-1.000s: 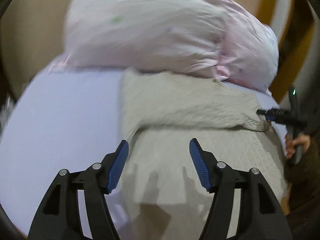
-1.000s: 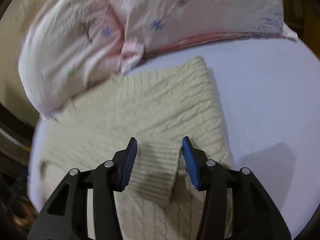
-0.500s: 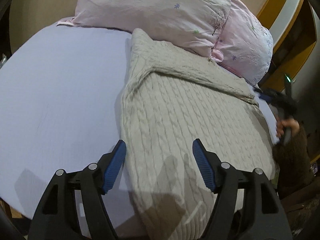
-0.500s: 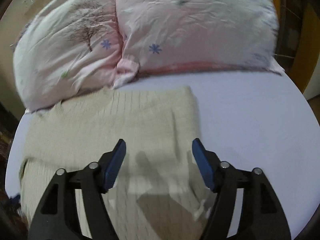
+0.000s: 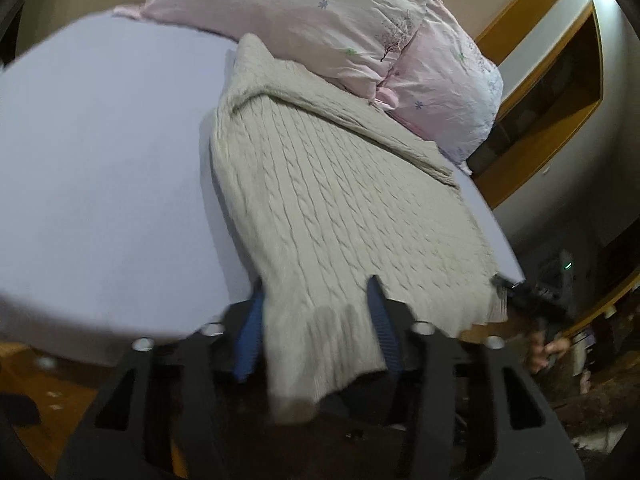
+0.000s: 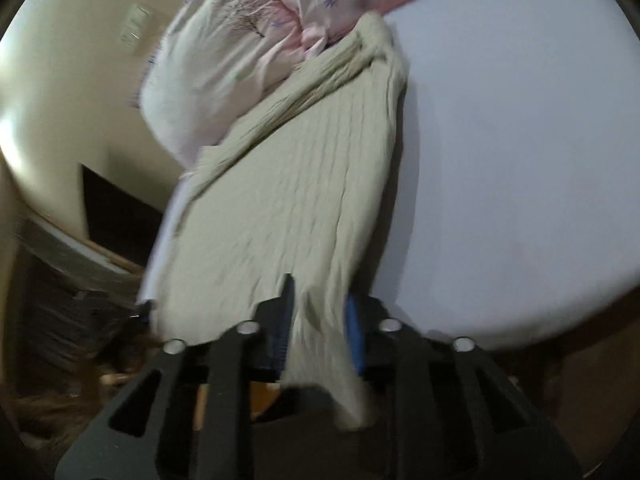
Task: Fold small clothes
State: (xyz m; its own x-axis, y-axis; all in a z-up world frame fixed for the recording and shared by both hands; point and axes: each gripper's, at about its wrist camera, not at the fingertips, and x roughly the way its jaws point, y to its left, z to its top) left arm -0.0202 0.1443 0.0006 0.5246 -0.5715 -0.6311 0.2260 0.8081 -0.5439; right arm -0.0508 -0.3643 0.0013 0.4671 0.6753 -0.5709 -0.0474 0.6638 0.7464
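A beige cable-knit sweater (image 5: 328,200) lies lengthwise on the lavender bed sheet (image 5: 100,152), its far end against the pillows. Its near ribbed hem hangs over the bed's near edge. My left gripper (image 5: 316,332) has the hem's left part between its blue pads; the jaws look partly closed on the cloth. In the right wrist view the sweater (image 6: 288,200) runs away from me, and my right gripper (image 6: 318,332) is shut on the hem's right part. The right gripper also shows at the far right of the left wrist view (image 5: 532,300).
Two pink floral pillows (image 5: 360,32) lie at the head of the bed, also in the right wrist view (image 6: 224,60). Wooden floor (image 5: 48,392) shows below the bed's near edge. A wooden niche (image 5: 560,76) stands in the wall to the right.
Both grippers have pulled back from above the sweater to the bed's near edge and closed on the hem, which now drapes between the fingers. Half a second ago both were open and empty.
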